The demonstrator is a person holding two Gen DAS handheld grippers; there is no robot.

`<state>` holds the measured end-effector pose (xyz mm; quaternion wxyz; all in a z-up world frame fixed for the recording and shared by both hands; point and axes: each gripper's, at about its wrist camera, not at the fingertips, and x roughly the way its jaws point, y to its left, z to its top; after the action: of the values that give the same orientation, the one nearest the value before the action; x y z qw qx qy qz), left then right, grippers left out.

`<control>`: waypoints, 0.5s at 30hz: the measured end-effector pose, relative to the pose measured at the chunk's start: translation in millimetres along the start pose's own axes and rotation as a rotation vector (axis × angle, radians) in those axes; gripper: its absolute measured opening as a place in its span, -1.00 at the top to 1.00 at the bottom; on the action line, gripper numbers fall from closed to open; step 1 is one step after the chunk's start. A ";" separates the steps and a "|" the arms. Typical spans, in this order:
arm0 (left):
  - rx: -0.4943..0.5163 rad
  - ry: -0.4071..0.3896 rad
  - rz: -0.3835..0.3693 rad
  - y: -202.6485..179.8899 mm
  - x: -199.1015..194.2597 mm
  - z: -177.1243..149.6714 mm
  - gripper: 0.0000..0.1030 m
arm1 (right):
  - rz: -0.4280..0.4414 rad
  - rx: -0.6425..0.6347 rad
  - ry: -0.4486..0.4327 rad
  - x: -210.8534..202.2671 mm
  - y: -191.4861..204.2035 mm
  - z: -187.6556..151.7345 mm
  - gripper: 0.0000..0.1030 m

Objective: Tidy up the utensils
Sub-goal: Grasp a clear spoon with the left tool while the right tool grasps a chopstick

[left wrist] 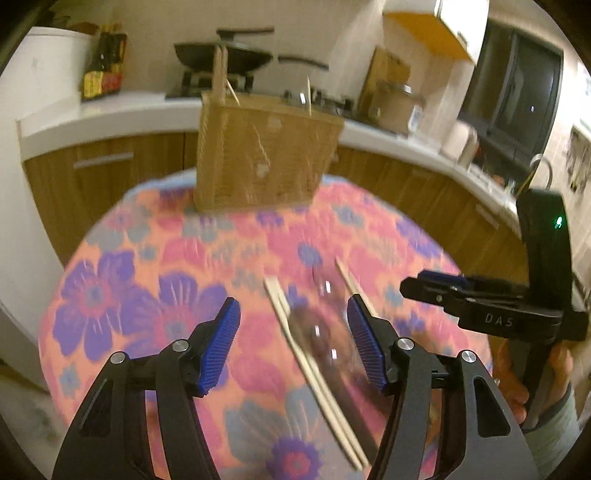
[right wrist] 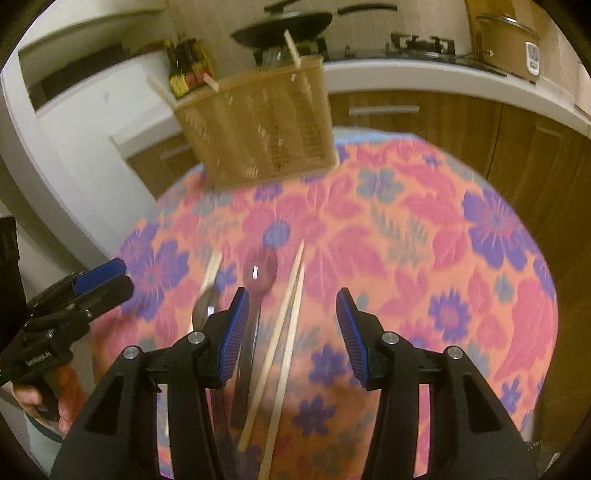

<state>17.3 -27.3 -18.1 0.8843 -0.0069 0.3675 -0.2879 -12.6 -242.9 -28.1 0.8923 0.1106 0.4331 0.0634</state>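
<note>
A woven utensil basket [left wrist: 258,155] [right wrist: 258,122] stands at the table's far edge with chopsticks sticking out of it. On the flowered tablecloth lie a pair of wooden chopsticks [left wrist: 295,343] [right wrist: 284,321], a single chopstick [left wrist: 349,278] [right wrist: 212,269] and two blurred metal spoons [left wrist: 317,325] [right wrist: 258,273]. My left gripper [left wrist: 293,325] hovers open over the spoons and the pair. My right gripper [right wrist: 291,299] is open above the pair, with nothing pressed between its pads. Each gripper shows in the other's view: the right gripper [left wrist: 410,286] and the left gripper [right wrist: 122,273], both held by a hand.
Behind the table runs a white counter [left wrist: 110,114] over wooden cabinets. On it are a black wok [left wrist: 221,55] [right wrist: 284,22] on a stove, sauce bottles [left wrist: 103,66] [right wrist: 184,66] and a rice cooker [right wrist: 509,40]. The round table edge [right wrist: 535,258] curves off on the right.
</note>
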 end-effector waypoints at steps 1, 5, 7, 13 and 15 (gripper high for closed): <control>0.005 0.031 0.007 -3.7 3.0 -6.2 -0.12 | -0.011 0.000 0.009 1.6 1.3 -5.3 0.36; -0.002 0.128 -0.001 -12.4 17.6 -22.5 -0.10 | -0.029 0.031 0.063 11.2 0.3 -23.3 0.49; -0.008 0.157 -0.009 -15.3 23.6 -28.7 -0.02 | -0.049 0.023 0.083 15.1 1.2 -29.0 0.55; -0.007 0.219 -0.001 -22.6 39.1 -34.4 0.15 | -0.077 -0.014 0.125 20.7 11.9 -42.3 0.61; 0.001 0.229 0.012 -26.2 43.0 -35.3 0.15 | -0.099 -0.028 0.135 24.0 15.6 -44.0 0.61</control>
<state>5.3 -64.3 -65.8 0.8382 0.0288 0.4659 -0.2819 -32.7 -216.5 -68.8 0.8646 0.0721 0.4961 0.0328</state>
